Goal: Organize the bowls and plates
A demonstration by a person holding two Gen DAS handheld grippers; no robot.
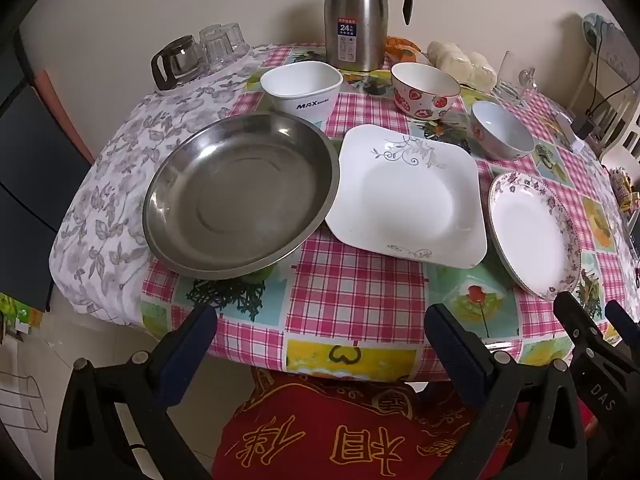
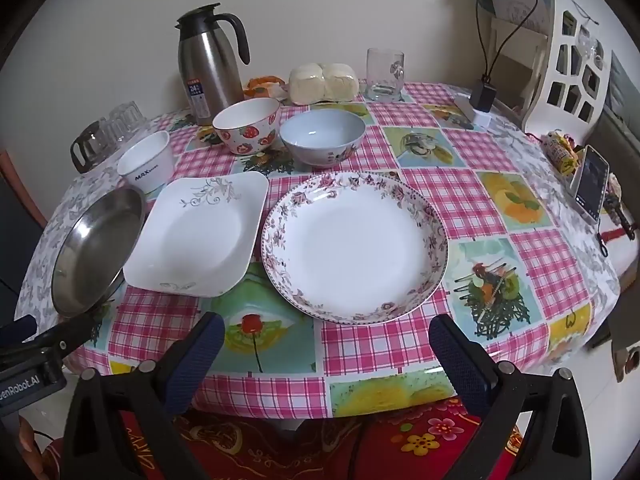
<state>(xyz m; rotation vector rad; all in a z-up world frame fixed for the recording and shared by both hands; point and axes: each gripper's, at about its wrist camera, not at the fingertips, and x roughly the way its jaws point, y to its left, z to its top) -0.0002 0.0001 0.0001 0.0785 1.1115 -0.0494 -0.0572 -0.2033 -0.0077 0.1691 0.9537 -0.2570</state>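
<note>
On the checked tablecloth lie a round steel dish (image 1: 240,196) (image 2: 94,248), a square white plate (image 1: 408,196) (image 2: 200,232) and a round floral-rimmed plate (image 1: 532,236) (image 2: 354,248), side by side. Behind them stand a white MAX bowl (image 1: 302,88) (image 2: 146,162), a strawberry bowl (image 1: 424,90) (image 2: 246,124) and a pale blue bowl (image 1: 502,130) (image 2: 322,136). My left gripper (image 1: 320,328) hangs open over the table's near edge, in front of the steel dish and square plate. My right gripper (image 2: 326,336) is open before the floral plate, holding nothing.
A steel thermos jug (image 1: 356,20) (image 2: 208,68), upturned glasses (image 1: 220,44), wrapped buns (image 2: 324,82) and a glass mug (image 2: 384,74) line the back. A phone (image 2: 592,184) and charger (image 2: 482,98) sit at the right. A red cushioned chair (image 1: 340,432) is below the table edge (image 2: 320,404).
</note>
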